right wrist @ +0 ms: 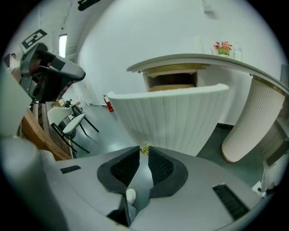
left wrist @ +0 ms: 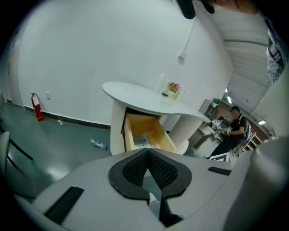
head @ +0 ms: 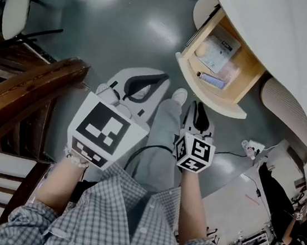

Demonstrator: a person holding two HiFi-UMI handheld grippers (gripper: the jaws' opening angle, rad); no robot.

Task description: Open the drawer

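Note:
The drawer [head: 246,76] under the white counter stands pulled out, its wooden inside holding papers [head: 219,51] and a small packet [head: 212,80]. Its white ribbed front [right wrist: 176,118] fills the right gripper view. A small brass knob [right wrist: 145,149] on that front sits pinched between the tips of my right gripper [right wrist: 144,151], which is just below the drawer front in the head view [head: 199,106]. My left gripper [head: 160,80] hangs lower left of the drawer, well apart from it. Its pads meet with nothing between them [left wrist: 147,152], and the open drawer [left wrist: 145,134] shows beyond.
A wooden rail [head: 25,94] and a chair [head: 17,1] stand at the left. A plastic bottle [left wrist: 97,144] lies on the green floor. A ribbed white column [right wrist: 253,122] supports the counter at the right. A person [left wrist: 233,131] stands far behind.

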